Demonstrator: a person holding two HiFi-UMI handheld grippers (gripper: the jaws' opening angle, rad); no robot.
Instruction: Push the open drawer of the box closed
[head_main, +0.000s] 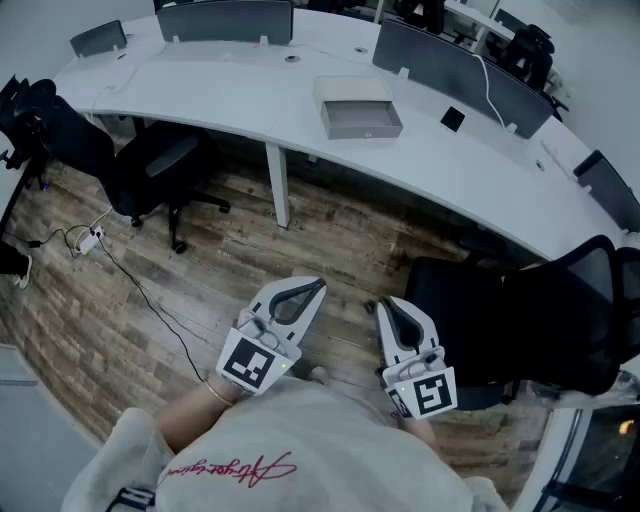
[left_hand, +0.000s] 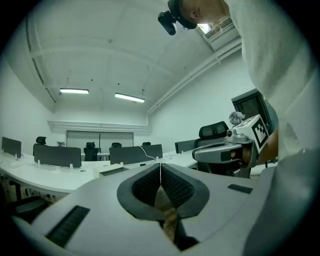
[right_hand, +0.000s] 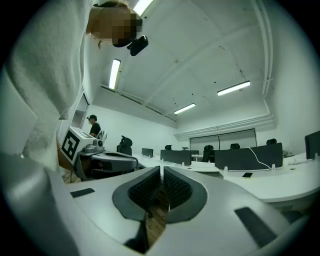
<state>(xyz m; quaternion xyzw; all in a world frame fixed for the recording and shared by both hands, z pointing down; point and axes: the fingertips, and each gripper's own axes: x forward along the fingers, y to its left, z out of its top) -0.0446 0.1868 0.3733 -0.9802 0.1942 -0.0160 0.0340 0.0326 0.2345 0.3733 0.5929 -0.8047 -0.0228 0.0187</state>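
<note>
Awaiting closure: drawer (head_main: 363, 122) of box (head_main: 350, 88). Left gripper (head_main: 318, 284), right gripper (head_main: 384, 306) held well away, fingers clenched empty; box may be shoved whole.

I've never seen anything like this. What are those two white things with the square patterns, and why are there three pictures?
There is no robot here: a person holds a gripper in each hand, the left gripper and the right gripper. The patterned cubes are part of them. One picture comes from a camera on the person's head, looking down. The other two come from cameras riding on each gripper, looking along its jaws. Both pairs of jaws are together and hold nothing. They hang over the wooden floor, apart from the curved white desk. On it sits a small box with its drawer pulled out.
</note>
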